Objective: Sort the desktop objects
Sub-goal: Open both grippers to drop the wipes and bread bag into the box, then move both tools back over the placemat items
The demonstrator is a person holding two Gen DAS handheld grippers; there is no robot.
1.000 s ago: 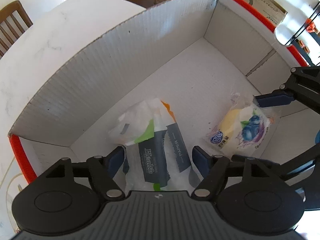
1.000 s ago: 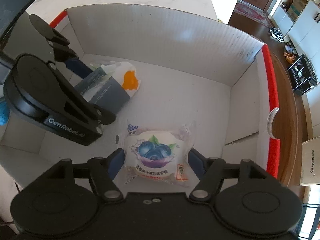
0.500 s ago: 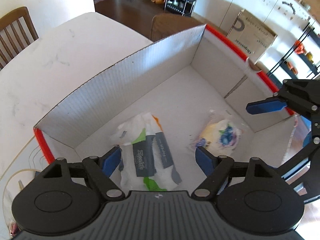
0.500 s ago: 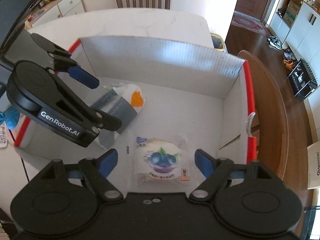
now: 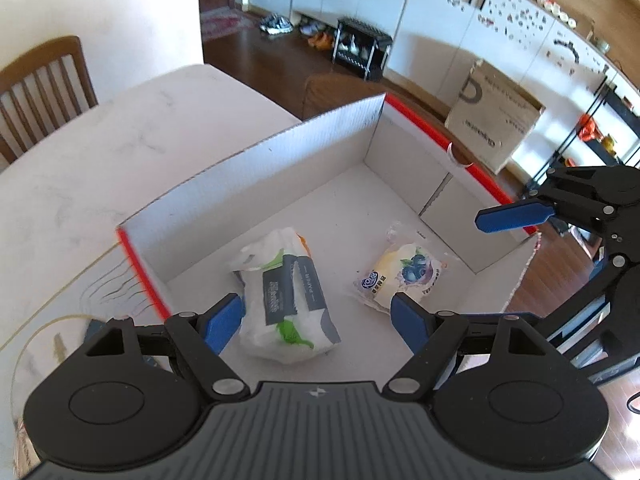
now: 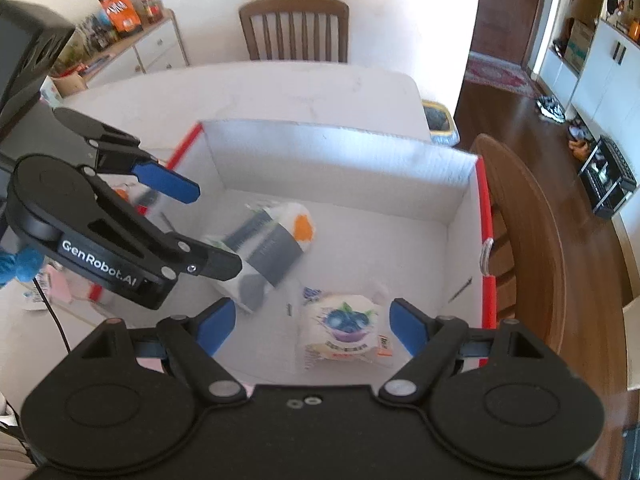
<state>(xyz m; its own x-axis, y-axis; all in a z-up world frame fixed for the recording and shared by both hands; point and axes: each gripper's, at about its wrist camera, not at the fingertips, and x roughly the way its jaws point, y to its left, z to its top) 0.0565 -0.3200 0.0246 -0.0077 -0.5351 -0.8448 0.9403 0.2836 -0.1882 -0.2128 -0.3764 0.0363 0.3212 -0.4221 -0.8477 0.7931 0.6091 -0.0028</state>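
Dining room, white marble-look tabletop point(image 6: 280, 92), daylight, dark wood floor point(image 5: 280, 64).
Brown slatted wooden chair point(image 6: 294, 30) against cream wall point(image 6: 360, 4); white sideboard point(image 6: 156, 50) with clutter on top; white cabinets point(image 5: 460, 28); black shoe rack point(image 5: 362, 48); brown cardboard carton point(image 5: 494, 120) on floor; patterned red rug point(image 6: 500, 74).

Home dining room: table point(image 6: 280, 92), chair point(image 6: 294, 30).

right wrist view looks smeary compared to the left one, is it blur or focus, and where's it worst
Right wrist view: motion blur, worst on the tissue pack and box walls, while the snack packet is softer. Left wrist view: sharper, print on both packs legible, strong fisheye bending at the edges.
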